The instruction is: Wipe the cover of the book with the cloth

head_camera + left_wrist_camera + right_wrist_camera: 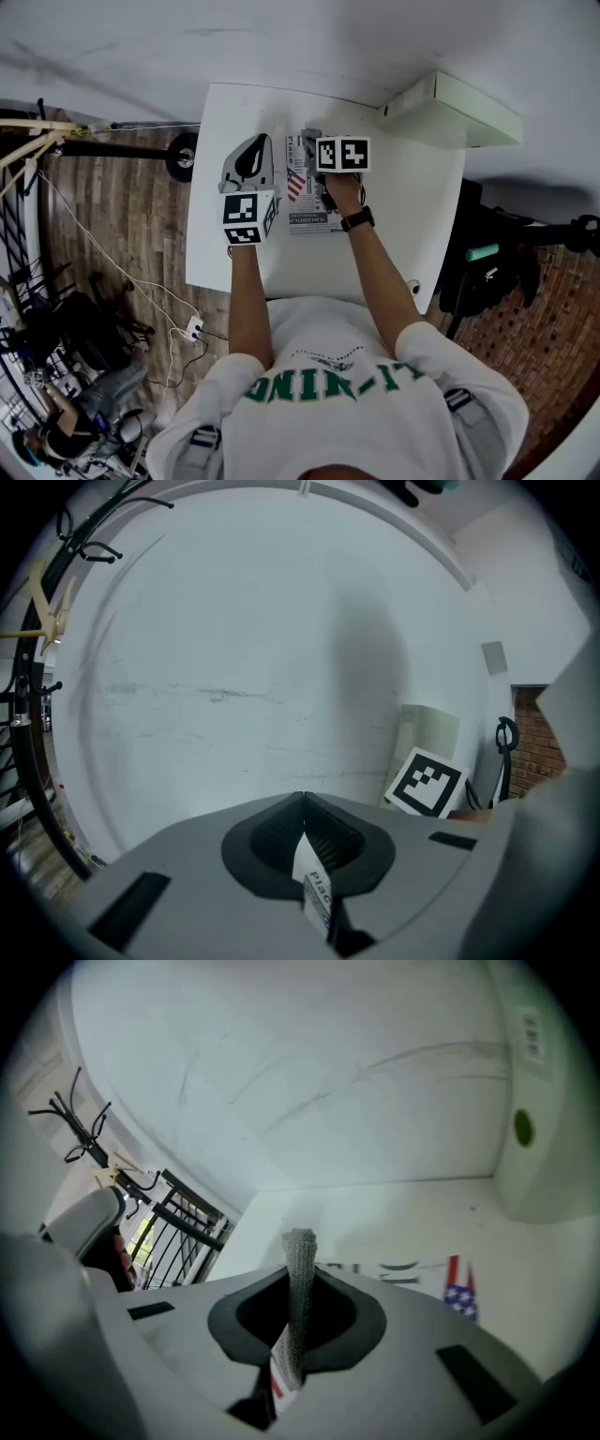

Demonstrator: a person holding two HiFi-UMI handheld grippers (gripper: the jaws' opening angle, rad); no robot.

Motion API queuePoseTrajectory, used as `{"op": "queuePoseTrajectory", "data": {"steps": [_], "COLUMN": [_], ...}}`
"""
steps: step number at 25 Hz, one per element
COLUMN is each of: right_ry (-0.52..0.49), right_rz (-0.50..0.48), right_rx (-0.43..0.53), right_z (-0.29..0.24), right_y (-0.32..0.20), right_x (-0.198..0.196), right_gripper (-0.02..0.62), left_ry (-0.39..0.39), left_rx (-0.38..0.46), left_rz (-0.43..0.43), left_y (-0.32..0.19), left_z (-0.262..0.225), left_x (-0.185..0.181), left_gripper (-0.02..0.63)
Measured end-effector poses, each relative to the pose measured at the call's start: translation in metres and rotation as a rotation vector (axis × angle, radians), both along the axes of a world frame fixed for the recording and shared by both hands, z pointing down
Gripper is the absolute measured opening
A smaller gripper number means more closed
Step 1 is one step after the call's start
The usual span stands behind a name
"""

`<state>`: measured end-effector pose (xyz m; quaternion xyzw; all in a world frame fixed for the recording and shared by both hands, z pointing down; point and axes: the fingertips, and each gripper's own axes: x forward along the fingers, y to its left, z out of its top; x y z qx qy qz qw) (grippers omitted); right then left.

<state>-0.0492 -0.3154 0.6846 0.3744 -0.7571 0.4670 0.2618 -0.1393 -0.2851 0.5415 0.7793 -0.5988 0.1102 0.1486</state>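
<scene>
On the white table (403,216) the book (305,214) lies with its long axis running away from the person. The right gripper (302,1283) hangs over its far half, jaws clamped on the cloth (300,1246), so a wiping stroke would likely run along that axis, toward the person. The left gripper (302,801) sits just beside the book's left edge (jaws pressed together on a printed slip (315,883)).

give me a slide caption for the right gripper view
Right tongs shut on the grey cloth, poised over the book cover on a white table
</scene>
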Motion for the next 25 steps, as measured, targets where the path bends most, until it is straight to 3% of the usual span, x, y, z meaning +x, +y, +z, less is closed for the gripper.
{"op": "queuePoseTrajectory", "data": {"steps": [4,10,18,23,25], "right_ry": [0.001,0.094,0.154,0.071,0.085], "right_rz": [-0.089,-0.116,0.123,0.204,0.206], "right_rx": [-0.009,0.006,0.024,0.004,-0.012], "right_z": [0.011,0.021,0.018,0.017,0.017], "right_y": [0.02,0.02,0.002,-0.001,-0.001], "right_x": [-0.044,-0.027,0.098,0.111,0.108], "right_gripper": [0.034,0.034,0.032,0.032,0.032], "left_ry": [-0.01,0.01,-0.001,0.008,0.006], "left_rx": [0.004,0.008,0.027,0.039,0.042], "left_rz": [-0.027,-0.014,0.048,0.035,0.031], "left_y": [0.005,0.008,0.01,0.009,0.01], "left_z": [-0.005,-0.013,-0.021,-0.02,-0.021], "left_x": [-0.006,-0.009,0.014,0.016,0.014], "left_gripper": [0.005,0.005,0.005,0.005,0.005]}}
